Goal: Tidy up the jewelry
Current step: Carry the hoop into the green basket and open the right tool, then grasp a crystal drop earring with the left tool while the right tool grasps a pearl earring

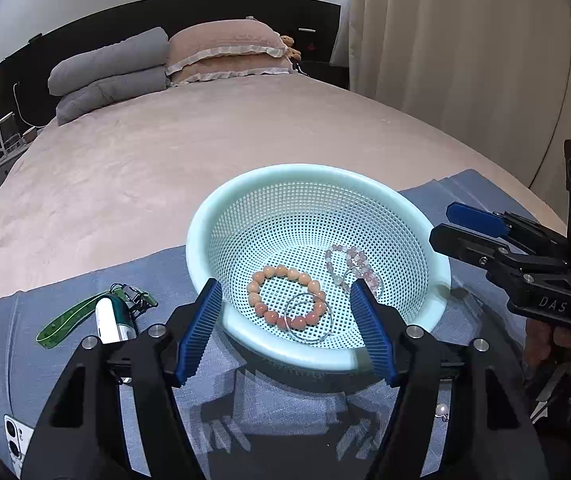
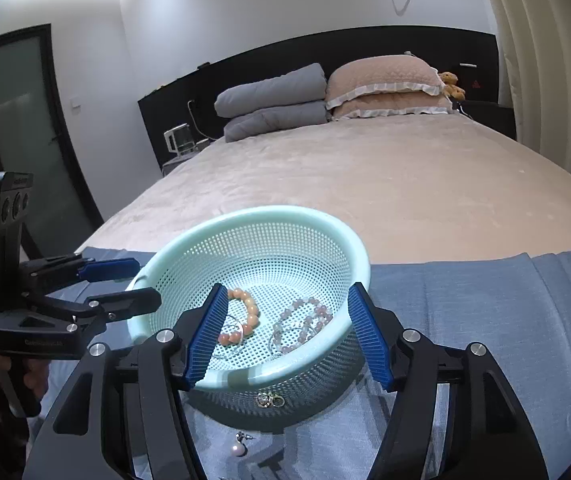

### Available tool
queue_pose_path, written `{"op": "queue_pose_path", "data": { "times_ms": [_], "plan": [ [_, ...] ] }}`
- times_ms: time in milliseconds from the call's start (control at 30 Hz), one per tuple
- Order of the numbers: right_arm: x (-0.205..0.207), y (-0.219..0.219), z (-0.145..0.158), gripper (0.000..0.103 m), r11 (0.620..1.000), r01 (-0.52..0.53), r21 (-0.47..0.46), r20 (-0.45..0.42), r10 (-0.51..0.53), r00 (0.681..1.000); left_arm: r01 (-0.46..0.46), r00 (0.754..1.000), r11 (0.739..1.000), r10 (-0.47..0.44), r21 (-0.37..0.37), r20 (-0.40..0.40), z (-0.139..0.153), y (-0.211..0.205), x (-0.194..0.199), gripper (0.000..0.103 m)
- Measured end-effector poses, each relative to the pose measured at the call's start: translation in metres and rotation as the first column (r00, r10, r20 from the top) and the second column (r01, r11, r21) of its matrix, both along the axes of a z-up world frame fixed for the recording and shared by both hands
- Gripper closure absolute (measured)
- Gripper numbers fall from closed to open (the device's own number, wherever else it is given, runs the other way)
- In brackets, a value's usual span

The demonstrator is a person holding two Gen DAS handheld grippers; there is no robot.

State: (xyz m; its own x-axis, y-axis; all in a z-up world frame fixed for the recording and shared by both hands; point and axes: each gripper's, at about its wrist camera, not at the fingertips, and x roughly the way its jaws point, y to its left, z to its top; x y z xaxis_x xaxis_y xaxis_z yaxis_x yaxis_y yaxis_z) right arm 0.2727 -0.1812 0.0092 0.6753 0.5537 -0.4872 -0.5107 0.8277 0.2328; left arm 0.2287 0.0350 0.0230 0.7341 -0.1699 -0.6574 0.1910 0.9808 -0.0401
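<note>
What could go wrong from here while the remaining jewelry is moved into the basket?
1. The pearl earring and the small metal piece lie close under the mint basket; a reach by the open right gripper could nudge the light basket and shake the bracelets.
2. These pieces are tiny on the blue cloth; the wide pads may pinch cloth or let them slip.

A home bedroom is shown. A wide bed point(image 2: 365, 168) with a beige cover is seen against a dark headboard point(image 2: 285, 60), with grey and pink pillows point(image 2: 385, 80) stacked at its head. A teddy bear point(image 2: 451, 84), curtains point(image 1: 445, 60) and a frosted door point(image 2: 21, 120) are also seen.
</note>
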Motion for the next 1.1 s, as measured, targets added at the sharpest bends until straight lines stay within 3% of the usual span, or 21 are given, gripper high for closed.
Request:
{"op": "queue_pose_path", "data": {
  "times_ms": [100,267,367,433,567,700,900,1000,1100],
  "plan": [
    [-0.004,-0.001,0.000,0.037,1.000,-0.013,-0.004,0.001,0.013,1.000,0.015,1.000,1.000,-0.015,-0.016,-0.006,0.002,0.003,-0.006,0.025],
    [-0.019,-0.005,0.000,0.026,0.996,-0.062,-0.058,0.020,0.063,0.998,0.086,0.996,0.996,-0.086,-0.009,-0.017,-0.002,0.004,-0.025,0.023],
    [-0.033,-0.010,-0.003,0.020,0.986,-0.119,-0.113,0.037,0.124,0.992,0.129,0.991,0.991,-0.130,-0.023,-0.039,-0.010,0.003,-0.034,0.009],
    [-0.043,-0.013,-0.007,0.019,0.973,-0.175,-0.152,0.042,0.184,0.982,0.186,0.980,0.981,-0.189,-0.054,-0.064,-0.019,-0.001,-0.041,0.009],
    [-0.064,-0.016,-0.017,0.019,0.947,-0.249,-0.201,0.040,0.262,0.964,0.244,0.965,0.969,-0.246,-0.029,-0.094,-0.037,-0.011,-0.051,0.009],
    [-0.078,-0.017,-0.029,0.019,0.915,-0.327,-0.237,0.014,0.340,0.940,0.296,0.946,0.955,-0.297,-0.026,-0.127,-0.052,-0.022,-0.059,0.009],
    [-0.101,-0.016,-0.046,0.020,0.866,-0.405,-0.294,-0.002,0.423,0.906,0.354,0.929,0.935,-0.350,0.014,-0.118,-0.062,-0.041,-0.069,0.009],
    [-0.108,-0.011,-0.052,0.026,0.861,-0.408,-0.305,-0.005,0.427,0.904,0.366,0.927,0.930,-0.363,0.017,-0.099,-0.065,-0.049,-0.071,0.012],
    [-0.110,-0.007,-0.057,0.040,0.849,-0.428,-0.309,-0.031,0.441,0.897,0.380,0.922,0.924,-0.375,0.036,-0.097,-0.066,-0.057,-0.072,0.019]
  ]
}}
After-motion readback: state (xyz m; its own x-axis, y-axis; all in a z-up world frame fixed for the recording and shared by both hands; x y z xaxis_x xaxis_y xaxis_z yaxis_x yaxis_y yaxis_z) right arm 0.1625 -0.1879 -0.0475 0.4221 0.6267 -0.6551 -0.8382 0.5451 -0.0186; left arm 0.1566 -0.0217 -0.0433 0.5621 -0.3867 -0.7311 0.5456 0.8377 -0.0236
